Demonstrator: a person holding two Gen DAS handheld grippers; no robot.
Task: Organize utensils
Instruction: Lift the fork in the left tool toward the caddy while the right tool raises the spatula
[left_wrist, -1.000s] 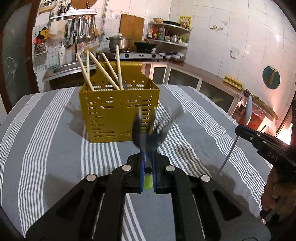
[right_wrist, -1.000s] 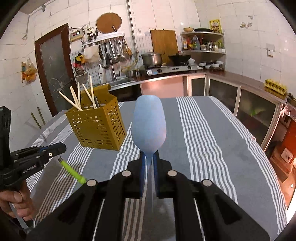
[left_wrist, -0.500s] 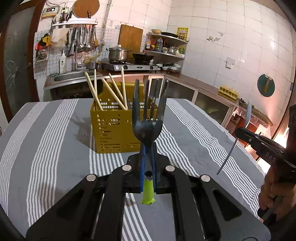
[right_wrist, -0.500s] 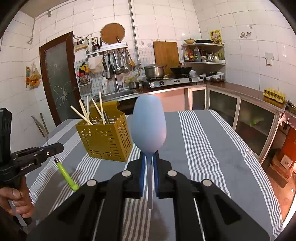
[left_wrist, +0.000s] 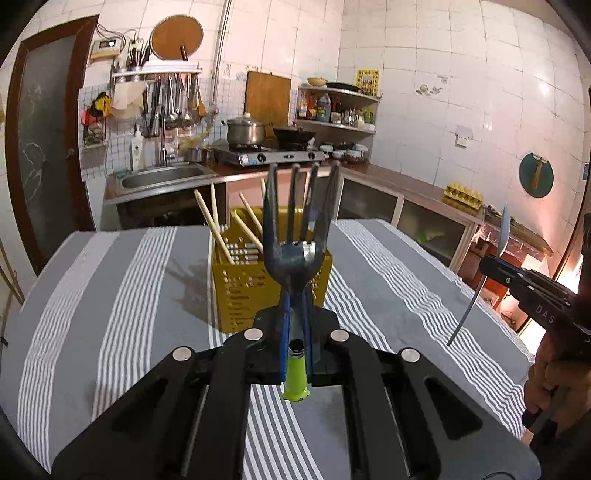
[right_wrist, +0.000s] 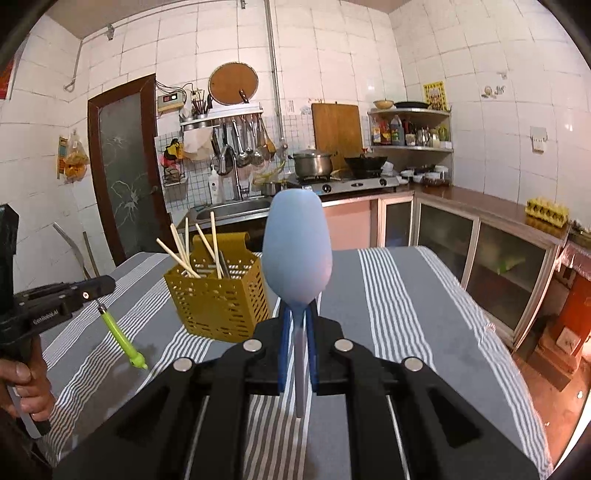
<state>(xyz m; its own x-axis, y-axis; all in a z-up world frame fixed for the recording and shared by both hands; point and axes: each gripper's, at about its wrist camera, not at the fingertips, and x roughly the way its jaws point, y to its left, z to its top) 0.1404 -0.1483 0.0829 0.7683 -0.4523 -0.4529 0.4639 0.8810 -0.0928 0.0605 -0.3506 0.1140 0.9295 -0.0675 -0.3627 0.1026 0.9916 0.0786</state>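
- The left gripper (left_wrist: 295, 314) is gripping a dark fork (left_wrist: 297, 236), its blue fingers (left_wrist: 283, 332) pinched narrow around the neck of the fork.
- The fork is standing nearly upright above the fingers, four tines pointing up, and its lime-green handle end (left_wrist: 295, 380) is hanging out below them.
- The right gripper (right_wrist: 297, 332) is gripping a pale blue spoon (right_wrist: 297, 254), its blue fingers (right_wrist: 284, 339) pinched narrow on the thin handle just under the bowl.
- The spoon bowl is standing upright above the fingers, while the handle is trailing down below them.
- A yellow perforated utensil caddy (right_wrist: 218, 299) is sitting on the tabletop (right_wrist: 406, 295), which is covered with a grey cloth with white stripes.
- Several wooden chopsticks (right_wrist: 177, 254) are leaning out of the caddy's back compartments.
- In the left wrist view, the caddy is lying straight ahead, partly hidden behind the fork.
- In the right wrist view, the caddy is lying ahead and to the left of the spoon, well apart from it.
- Both utensils are being held in the air, clear of the tabletop and outside the caddy.
- A person's hand (right_wrist: 26, 384) is gripping the left gripper's handle at the edge of the right wrist view.
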